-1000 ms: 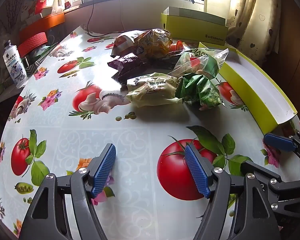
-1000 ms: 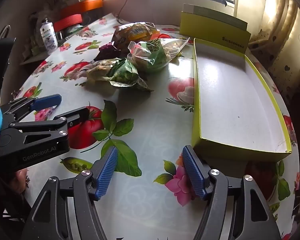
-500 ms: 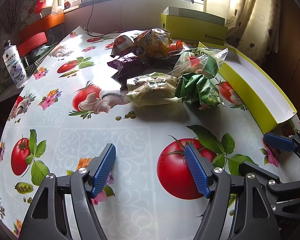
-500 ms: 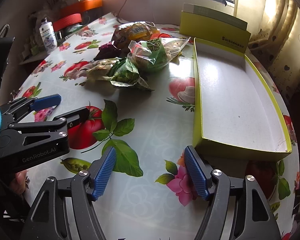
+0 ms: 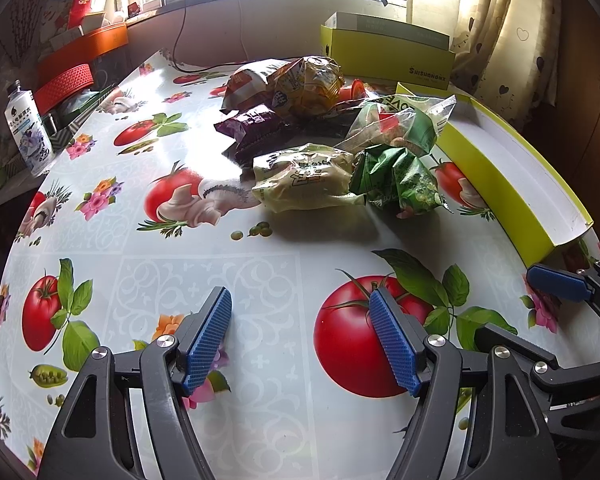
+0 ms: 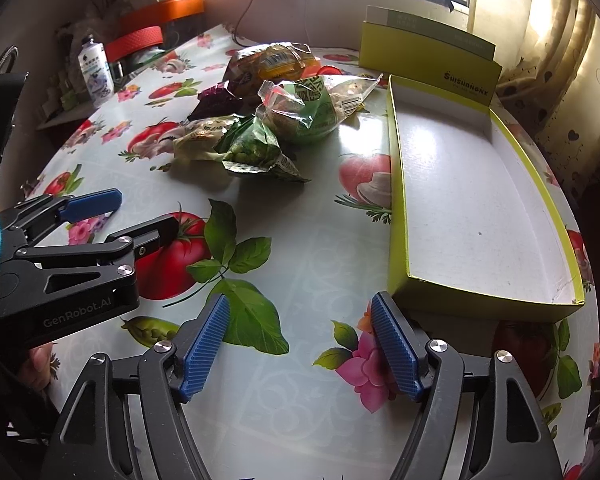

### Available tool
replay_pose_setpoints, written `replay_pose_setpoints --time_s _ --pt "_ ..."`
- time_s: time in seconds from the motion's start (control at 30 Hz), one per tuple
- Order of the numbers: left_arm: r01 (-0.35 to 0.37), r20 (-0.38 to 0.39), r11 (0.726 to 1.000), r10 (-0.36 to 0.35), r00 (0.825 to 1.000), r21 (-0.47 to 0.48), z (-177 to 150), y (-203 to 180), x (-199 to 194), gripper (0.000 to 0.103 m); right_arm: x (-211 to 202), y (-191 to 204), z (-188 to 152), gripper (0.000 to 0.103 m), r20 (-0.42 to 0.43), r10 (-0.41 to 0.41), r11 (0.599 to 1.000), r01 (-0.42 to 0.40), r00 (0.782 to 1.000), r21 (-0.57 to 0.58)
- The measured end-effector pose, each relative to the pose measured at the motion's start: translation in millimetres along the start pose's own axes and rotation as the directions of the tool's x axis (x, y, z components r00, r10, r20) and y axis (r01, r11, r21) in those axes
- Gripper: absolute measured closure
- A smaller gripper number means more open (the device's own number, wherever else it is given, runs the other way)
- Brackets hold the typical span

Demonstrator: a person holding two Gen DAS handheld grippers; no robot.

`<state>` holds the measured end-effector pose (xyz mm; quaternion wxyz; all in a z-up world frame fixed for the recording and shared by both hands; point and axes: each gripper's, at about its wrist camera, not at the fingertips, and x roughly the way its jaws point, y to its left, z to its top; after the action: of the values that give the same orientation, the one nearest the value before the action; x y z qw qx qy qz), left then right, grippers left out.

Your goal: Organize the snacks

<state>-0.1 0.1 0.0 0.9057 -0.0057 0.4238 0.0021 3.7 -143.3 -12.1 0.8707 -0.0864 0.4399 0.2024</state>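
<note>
Left wrist: left gripper (image 5: 300,336) empty, jaws wide; snack pile (image 5: 332,148) ahead on the surface, tray (image 5: 512,184) to its right.

Right wrist: right gripper (image 6: 300,344) empty, jaws just been opening; tray (image 6: 472,200) directly ahead-right, pile (image 6: 272,120) ahead-left. Left looks nearer the snacks.

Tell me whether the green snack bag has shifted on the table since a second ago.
No. The green snack bag lies in the same spot beside the yellow tray, neither claw touching it.
</note>
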Motion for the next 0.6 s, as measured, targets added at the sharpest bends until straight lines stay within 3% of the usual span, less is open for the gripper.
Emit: replay_pose_setpoints --time_s 0.6 --pt "0.000 -0.005 1.000 0.000 1.000 0.000 0.1 0.5 -0.1 0.031 0.8 -0.4 -0.1 0.025 -0.004 -0.002 1.000 0.002 1.000 0.002"
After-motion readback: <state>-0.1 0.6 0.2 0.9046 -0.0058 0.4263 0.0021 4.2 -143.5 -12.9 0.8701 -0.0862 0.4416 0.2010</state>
